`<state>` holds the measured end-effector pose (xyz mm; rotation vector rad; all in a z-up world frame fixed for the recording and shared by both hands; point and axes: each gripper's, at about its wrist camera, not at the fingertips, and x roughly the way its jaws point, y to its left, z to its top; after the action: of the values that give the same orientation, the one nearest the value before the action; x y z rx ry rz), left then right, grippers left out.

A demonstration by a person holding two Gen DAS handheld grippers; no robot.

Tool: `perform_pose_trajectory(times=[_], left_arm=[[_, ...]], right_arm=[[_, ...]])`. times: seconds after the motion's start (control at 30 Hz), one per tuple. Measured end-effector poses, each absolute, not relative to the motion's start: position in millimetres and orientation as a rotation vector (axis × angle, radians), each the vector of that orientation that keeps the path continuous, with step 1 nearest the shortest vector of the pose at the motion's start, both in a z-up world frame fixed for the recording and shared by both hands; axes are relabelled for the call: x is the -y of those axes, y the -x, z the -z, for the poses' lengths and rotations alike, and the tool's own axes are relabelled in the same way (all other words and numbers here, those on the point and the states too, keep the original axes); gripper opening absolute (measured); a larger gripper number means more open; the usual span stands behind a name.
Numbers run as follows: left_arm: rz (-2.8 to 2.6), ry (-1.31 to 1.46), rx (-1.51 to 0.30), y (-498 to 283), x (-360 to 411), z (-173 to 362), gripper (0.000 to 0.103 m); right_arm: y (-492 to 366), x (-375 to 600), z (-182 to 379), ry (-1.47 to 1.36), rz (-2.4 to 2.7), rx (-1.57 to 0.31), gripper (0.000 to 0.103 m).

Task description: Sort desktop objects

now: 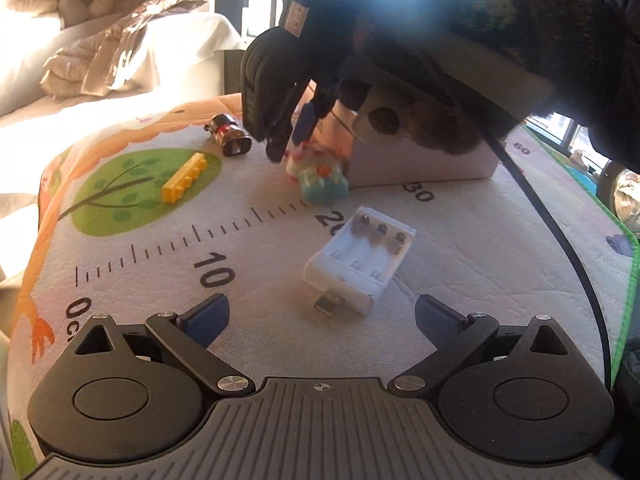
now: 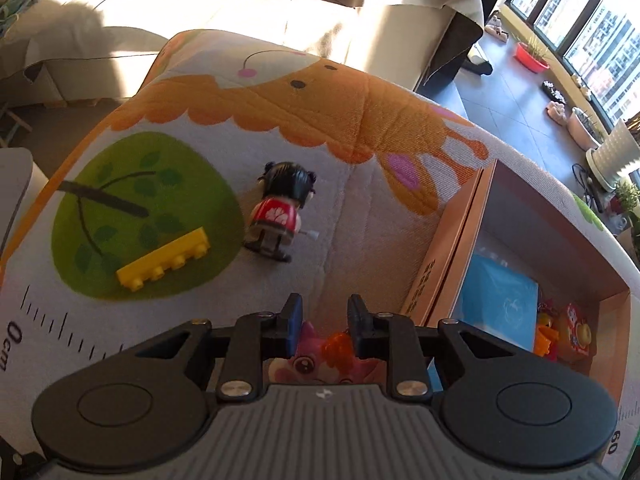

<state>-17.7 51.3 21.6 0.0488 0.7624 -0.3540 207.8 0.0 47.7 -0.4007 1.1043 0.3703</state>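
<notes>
The right gripper (image 2: 324,322) has its jaws clamped on a pink and blue cartoon figurine (image 2: 320,354), low between the pads. Lift it straight up, keeping squeeze steady, then carry it to the cardboard box (image 2: 440,264) just right of the jaws. The left gripper (image 1: 322,318) hangs with jaws wide apart, the white battery charger (image 1: 360,258) just ahead between them, untouched.

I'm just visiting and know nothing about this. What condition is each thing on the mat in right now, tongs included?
Left tongs: wide open, empty.
Right tongs: closed on the pink toy.
Battery charger: lying flat, slots empty, plug folded out.
Yellow brick: lying flat on the green tree patch.
Wind-up doll: standing upright.
Cardboard box: open, with a blue packet and toys inside.
</notes>
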Motion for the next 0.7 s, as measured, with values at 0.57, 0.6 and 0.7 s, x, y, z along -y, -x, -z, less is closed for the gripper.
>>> perform_pose_trajectory(times=[0.57, 0.6, 0.7], left_arm=[[0.356, -0.106, -0.806, 15.5, -21.1, -20.3, 0.102], [0.348, -0.100, -0.803, 13.1, -20.1, -21.2, 0.102], [0.315, -0.071, -0.785, 6.7, -19.3, -26.7, 0.102]], right_arm=[[-115.1, 102.4, -50.2, 0.309, -0.358, -1.057, 0.024], [-114.9, 113.9, -49.6, 0.292, -0.335, -1.048, 0.026], [-109.7, 148.2, -49.5, 0.223, -0.282, -0.997, 0.027]])
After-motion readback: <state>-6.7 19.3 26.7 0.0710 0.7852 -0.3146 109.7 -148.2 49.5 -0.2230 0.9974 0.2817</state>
